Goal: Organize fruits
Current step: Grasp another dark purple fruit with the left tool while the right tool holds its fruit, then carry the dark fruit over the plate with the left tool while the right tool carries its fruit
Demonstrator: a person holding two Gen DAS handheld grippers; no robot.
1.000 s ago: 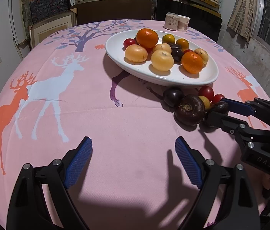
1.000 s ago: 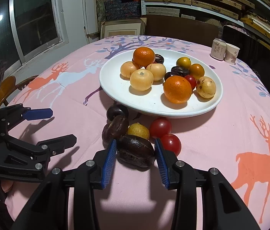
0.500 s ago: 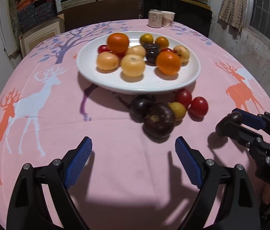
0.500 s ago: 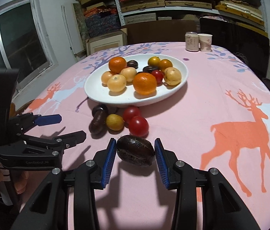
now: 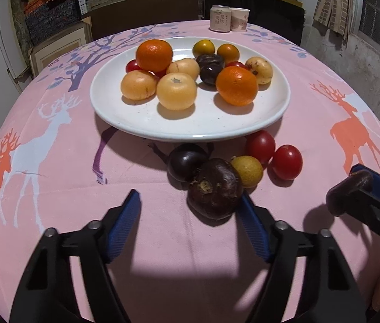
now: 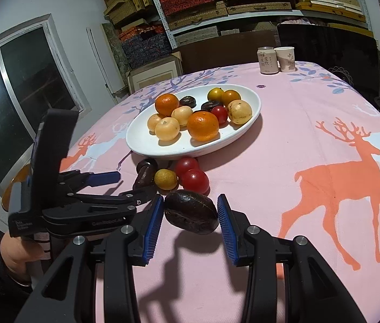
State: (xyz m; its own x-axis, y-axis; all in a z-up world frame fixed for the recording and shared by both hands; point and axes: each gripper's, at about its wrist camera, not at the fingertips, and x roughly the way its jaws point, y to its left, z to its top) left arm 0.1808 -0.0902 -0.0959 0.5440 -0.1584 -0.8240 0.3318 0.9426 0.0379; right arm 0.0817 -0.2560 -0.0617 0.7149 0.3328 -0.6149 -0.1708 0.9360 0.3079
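A white oval plate (image 5: 190,123) (image 6: 147,145) holds oranges, pale yellow fruits and small dark and red ones. Loose fruits lie in front of it: a big dark purple fruit (image 5: 215,188), a dark plum (image 5: 186,161), a yellow fruit (image 5: 247,171) (image 6: 165,179) and two red tomatoes (image 5: 287,161) (image 6: 194,181). My left gripper (image 5: 190,215) is open, its right finger beside the big dark fruit. My right gripper (image 6: 190,215) is shut on a dark wrinkled fruit (image 6: 191,212) (image 5: 349,192), held above the cloth.
A pink deer-print tablecloth (image 5: 55,161) covers the round table. A can (image 5: 219,18) and a paper cup (image 5: 239,19) stand at the far edge. Shelves with boxes and a window lie beyond the table.
My right gripper has lifted the dark wrinkled fruit away from the loose pile and pulled back. My left gripper has moved forward to the big dark fruit.
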